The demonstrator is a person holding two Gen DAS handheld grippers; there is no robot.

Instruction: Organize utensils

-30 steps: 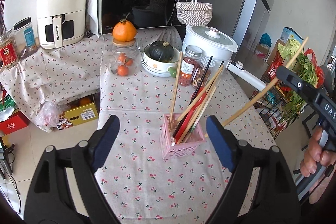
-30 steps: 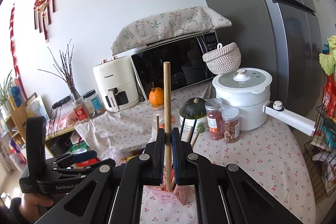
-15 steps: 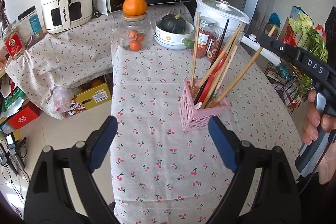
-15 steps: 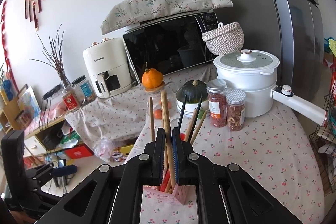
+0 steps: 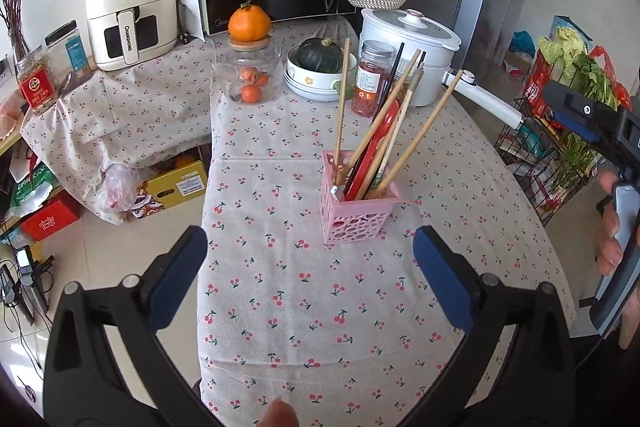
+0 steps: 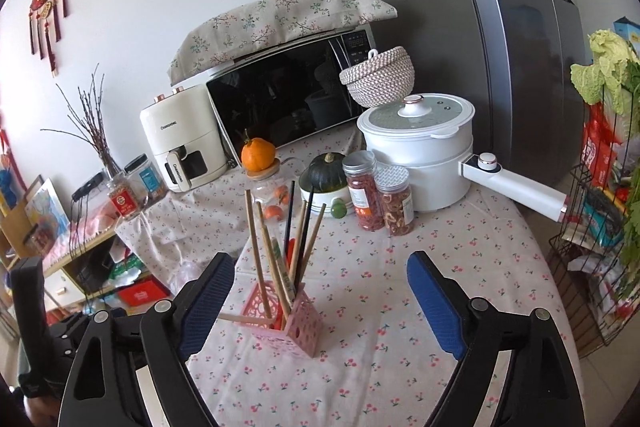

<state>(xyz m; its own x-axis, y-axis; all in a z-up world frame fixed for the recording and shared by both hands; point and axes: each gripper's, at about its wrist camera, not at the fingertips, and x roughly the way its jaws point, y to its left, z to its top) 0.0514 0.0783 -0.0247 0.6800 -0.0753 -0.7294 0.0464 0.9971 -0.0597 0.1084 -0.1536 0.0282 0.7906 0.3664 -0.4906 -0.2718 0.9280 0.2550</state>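
A pink perforated holder (image 5: 358, 217) stands on the cherry-print tablecloth (image 5: 320, 307). It holds several wooden chopsticks (image 5: 420, 139), a black one and a red utensil (image 5: 374, 151). In the right wrist view the holder (image 6: 290, 325) stands just ahead of my fingers, with the chopsticks (image 6: 264, 255) leaning in it. My left gripper (image 5: 310, 277) is open and empty, near the holder's front. My right gripper (image 6: 314, 303) is open and empty, above and behind the holder; part of it shows at the right edge of the left wrist view (image 5: 592, 123).
At the table's far end stand a white pot with a long handle (image 5: 408, 43), two spice jars (image 6: 376, 197), a bowl with a green squash (image 5: 322, 61) and a glass jar with an orange on top (image 5: 250, 67). A wire rack of vegetables (image 6: 600, 227) stands to the right.
My right gripper has opened and let go of the wooden chopstick, which now stands in the pink holder. The gripper has drawn back. My left gripper stays open.
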